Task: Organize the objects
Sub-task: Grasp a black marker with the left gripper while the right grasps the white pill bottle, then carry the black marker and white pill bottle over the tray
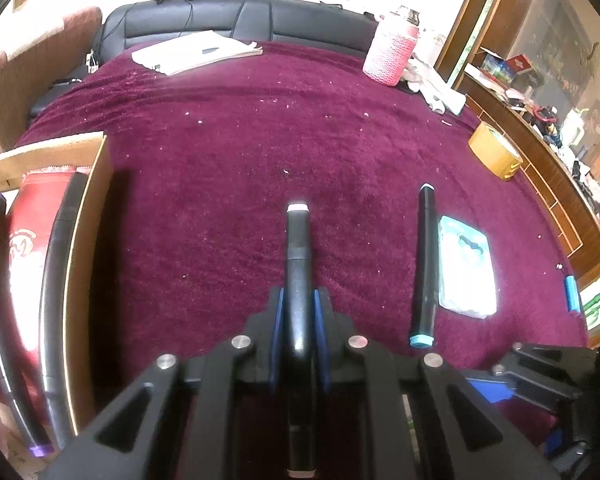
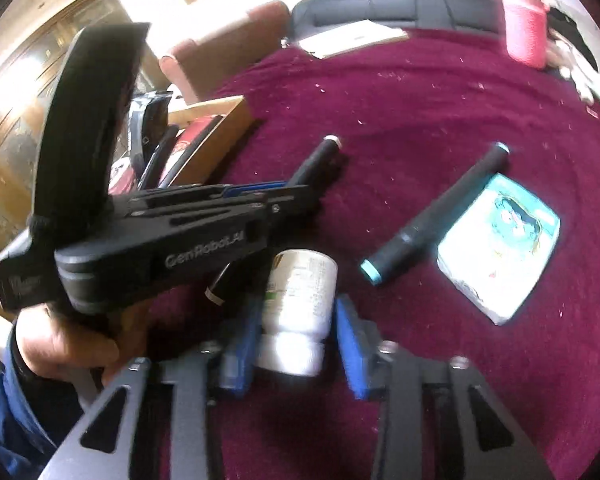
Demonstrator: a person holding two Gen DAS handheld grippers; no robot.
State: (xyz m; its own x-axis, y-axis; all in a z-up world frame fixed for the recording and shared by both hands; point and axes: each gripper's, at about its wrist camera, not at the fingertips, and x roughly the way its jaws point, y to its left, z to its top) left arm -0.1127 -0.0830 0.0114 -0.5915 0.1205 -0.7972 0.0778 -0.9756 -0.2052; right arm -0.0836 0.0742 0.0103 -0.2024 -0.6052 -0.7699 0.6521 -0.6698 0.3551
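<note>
Black marker (image 1: 298, 280) with white end cap pinched lengthwise in left gripper (image 1: 299, 320), above maroon cloth (image 1: 228, 152). Cardboard box (image 1: 88, 216) near, to its left. Right gripper (image 2: 296, 320) spread around white bottle (image 2: 300, 288), lying down. Suggest carrying marker level, releasing alongside box's markers.

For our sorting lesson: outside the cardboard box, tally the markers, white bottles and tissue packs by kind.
Markers: 2 (white-capped marker in the left claw, teal-capped marker on the cloth)
White bottle: 1
Tissue pack: 1
Total: 4
</note>
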